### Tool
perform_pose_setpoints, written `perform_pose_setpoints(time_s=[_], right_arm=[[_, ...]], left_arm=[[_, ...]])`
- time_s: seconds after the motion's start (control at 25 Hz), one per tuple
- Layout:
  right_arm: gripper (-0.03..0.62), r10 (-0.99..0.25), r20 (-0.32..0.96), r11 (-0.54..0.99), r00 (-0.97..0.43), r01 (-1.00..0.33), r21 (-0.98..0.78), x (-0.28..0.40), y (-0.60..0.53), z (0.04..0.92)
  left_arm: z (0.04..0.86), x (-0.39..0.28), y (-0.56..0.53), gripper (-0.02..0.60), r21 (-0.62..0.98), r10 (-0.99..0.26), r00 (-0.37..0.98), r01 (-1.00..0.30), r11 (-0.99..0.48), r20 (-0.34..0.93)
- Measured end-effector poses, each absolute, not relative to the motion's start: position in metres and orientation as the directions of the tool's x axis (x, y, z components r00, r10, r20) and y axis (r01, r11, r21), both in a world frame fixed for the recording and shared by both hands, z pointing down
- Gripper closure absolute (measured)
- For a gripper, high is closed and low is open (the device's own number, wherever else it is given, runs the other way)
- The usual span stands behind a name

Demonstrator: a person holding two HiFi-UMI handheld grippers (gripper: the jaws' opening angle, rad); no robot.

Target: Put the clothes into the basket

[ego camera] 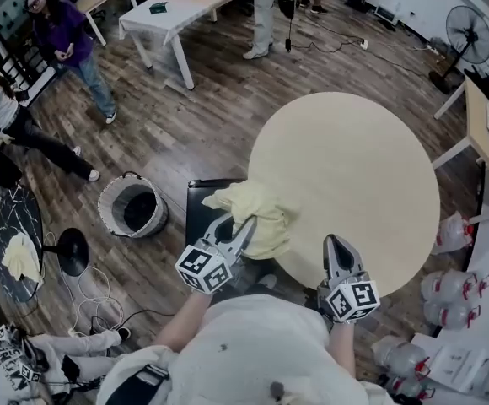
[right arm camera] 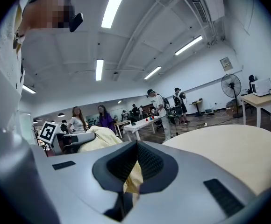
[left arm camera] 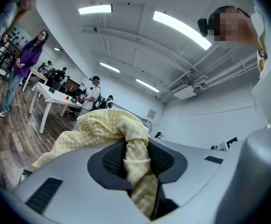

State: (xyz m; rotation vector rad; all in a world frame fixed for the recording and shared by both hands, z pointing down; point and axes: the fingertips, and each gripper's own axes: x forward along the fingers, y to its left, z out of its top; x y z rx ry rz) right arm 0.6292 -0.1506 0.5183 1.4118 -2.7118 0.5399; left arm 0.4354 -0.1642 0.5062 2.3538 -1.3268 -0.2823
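Yellow cloth (ego camera: 261, 209) pinched in left tongs (ego camera: 238, 224), its end hidden; right tongs (ego camera: 334, 243) closed.

No legible text or signs

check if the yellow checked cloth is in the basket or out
Out. The yellow checked cloth hangs bunched from the left gripper at the edge of the round table, apart from the basket on the floor.

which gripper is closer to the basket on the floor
Left. The left gripper, gripping the yellow garment, hangs beside the basket; the right gripper is farther off, over the table's near edge.
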Motion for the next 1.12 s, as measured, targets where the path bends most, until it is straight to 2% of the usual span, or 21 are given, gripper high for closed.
perform_pose_setpoints(time_s=[0.44, 1.12], right_arm=[[0.585, -0.742, 0.189, 0.583, -0.644, -0.758, -0.293, 0.546, -0.155, 0.506], [0.585, -0.597, 0.199, 0.727, -0.777, -0.629, -0.275, 0.326, -0.118, 0.493]], left_arm=[[0.488, 0.335, -0.141, 0.456, 0.440, -0.906, 0.423, -0.817, -0.372, 0.020], [0.476, 0.125, -0.061, 0.456, 0.430, -0.969, 0.245, -0.877, -0.214, 0.018]])
